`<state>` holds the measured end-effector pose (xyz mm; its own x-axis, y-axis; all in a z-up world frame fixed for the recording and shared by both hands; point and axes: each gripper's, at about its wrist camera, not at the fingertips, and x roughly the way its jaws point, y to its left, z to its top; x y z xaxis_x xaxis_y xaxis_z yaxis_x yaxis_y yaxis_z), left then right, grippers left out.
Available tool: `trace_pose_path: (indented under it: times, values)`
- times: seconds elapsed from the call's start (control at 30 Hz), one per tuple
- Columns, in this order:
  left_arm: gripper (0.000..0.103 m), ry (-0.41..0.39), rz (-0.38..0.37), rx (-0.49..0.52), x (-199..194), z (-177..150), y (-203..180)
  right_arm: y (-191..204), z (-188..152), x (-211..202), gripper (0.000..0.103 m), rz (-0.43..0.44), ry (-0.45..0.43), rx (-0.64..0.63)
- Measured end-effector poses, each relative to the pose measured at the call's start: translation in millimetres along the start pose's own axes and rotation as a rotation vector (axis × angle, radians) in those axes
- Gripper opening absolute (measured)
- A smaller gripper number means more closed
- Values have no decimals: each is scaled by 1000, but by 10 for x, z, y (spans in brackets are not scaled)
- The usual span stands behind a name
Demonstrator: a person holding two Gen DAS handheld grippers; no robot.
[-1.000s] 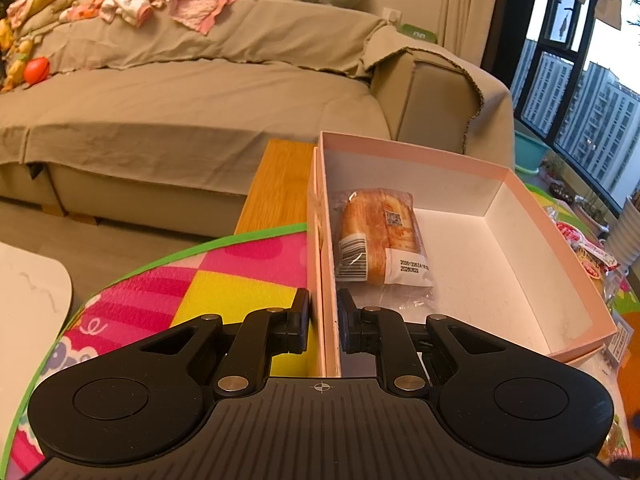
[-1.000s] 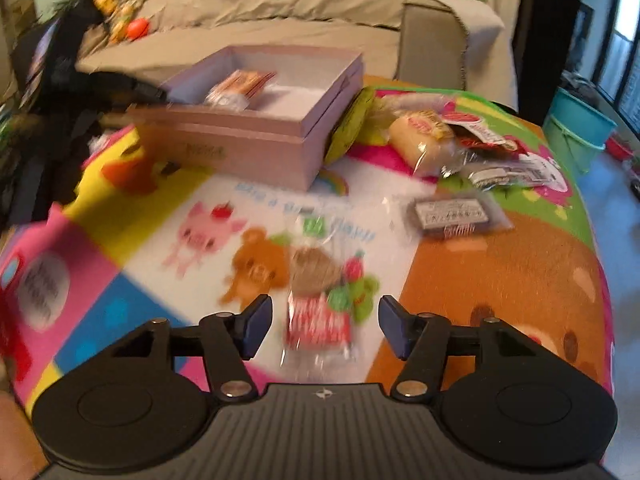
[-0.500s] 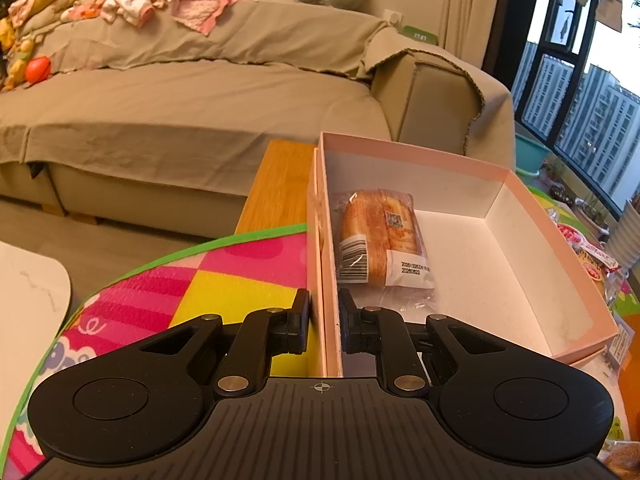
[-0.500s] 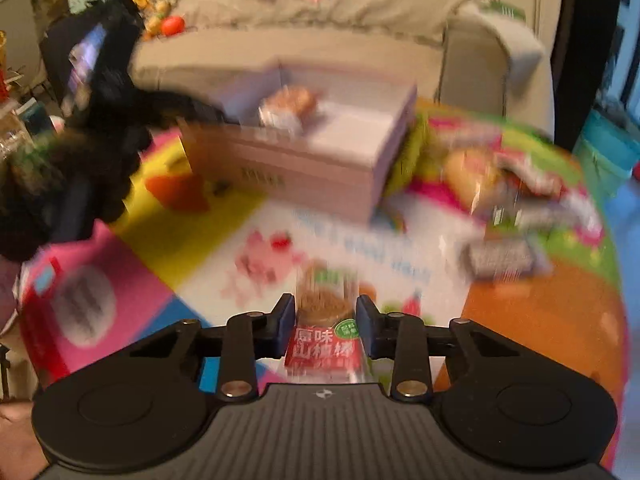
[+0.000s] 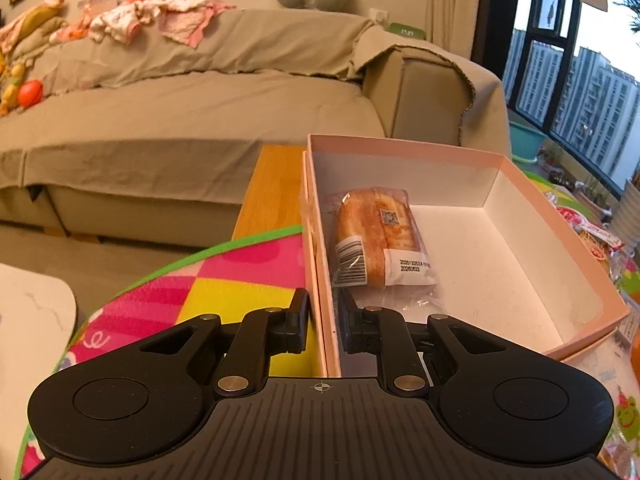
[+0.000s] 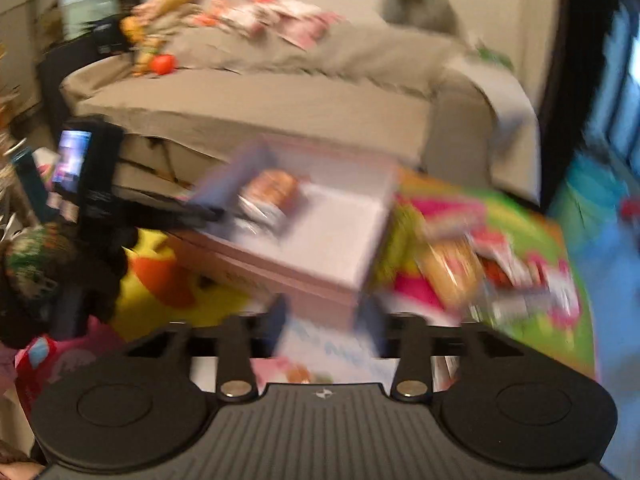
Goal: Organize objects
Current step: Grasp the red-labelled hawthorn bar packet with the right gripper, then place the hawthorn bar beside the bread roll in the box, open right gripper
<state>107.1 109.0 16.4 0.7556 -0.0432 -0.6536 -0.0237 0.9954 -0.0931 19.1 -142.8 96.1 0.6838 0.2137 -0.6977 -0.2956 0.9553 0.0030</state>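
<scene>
left wrist view: my left gripper (image 5: 324, 318) clamped on near-left wall of pink box (image 5: 560, 236); bread packet (image 5: 376, 236) lies inside, light, soft, crinkly, so pinch mid-body. right gripper (image 6: 323, 322) opening, nothing between.

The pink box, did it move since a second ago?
No. In the left wrist view the pink box sits at the same spot against the wooden table edge and the sofa, its wall pinched by the left gripper.
</scene>
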Motion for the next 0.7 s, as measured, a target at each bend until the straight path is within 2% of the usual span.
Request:
trace_pose_path:
  times: [0.07,0.17,0.3,0.37,0.4,0.43,0.47,0.53,0.6,0.7]
  values:
    - [18,9,-3,-9,8,14,14,-153,-167,23,56,-8,52,75]
    - [18,13,2,-10,13,23,12,-262,-437,102,59,45,151,177]
    - [18,15,1,-28,24,24,27,-43,-669,241,62,65,209,132]
    - [18,16,1,-33,23,20,29,108,-730,269,62,21,185,56]
    - [18,17,1,-38,24,18,32,186,-731,286,56,-2,186,13]
    - [18,16,1,-43,24,16,35,228,-719,282,39,-3,179,-7]
    - [18,14,1,-47,23,11,38,259,-694,270,34,25,187,-14]
    - [18,12,0,-53,25,7,43,317,-634,226,34,44,188,-35]
    - [18,11,-1,-55,24,6,41,353,-544,124,34,49,153,-60]
    - [18,12,-1,-55,25,7,41,319,-242,-102,34,64,52,-45]
